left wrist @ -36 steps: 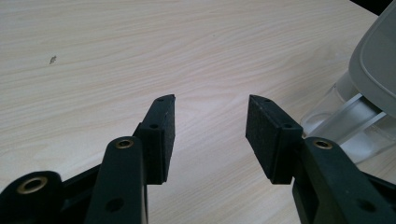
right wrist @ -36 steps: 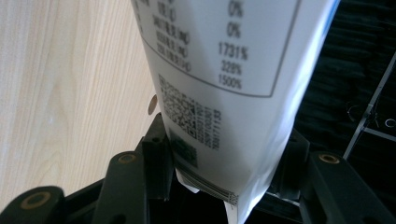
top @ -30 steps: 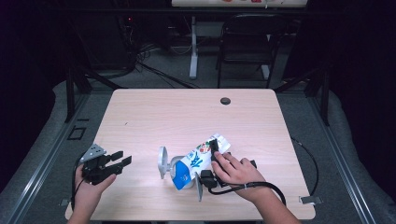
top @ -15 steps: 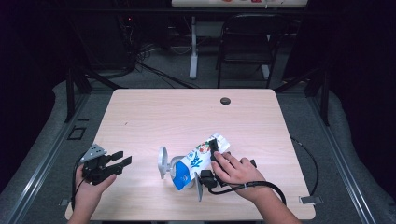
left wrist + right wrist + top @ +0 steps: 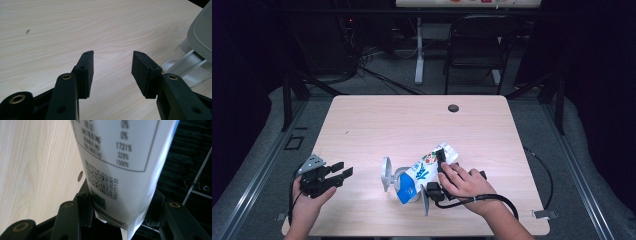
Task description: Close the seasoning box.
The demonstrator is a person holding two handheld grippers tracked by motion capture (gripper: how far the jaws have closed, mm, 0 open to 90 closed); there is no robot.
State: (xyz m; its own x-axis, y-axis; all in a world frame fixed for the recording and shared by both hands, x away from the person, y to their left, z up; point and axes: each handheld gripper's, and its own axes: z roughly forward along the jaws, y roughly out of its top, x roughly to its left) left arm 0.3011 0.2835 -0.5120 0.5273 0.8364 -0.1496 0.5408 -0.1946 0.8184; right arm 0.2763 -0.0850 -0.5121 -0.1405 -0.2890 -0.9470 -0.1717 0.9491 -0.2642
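A lab or recording room is suggested: a plain wooden bench is set on grey carpet in the middle of the frame, with dark surroundings, loose cables at upper left, and a black chair at upper centre.

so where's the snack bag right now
In the high view the snack bag is tilted at the table's near middle, its lower end at a clear lidded container, its upper end clamped in the right gripper.
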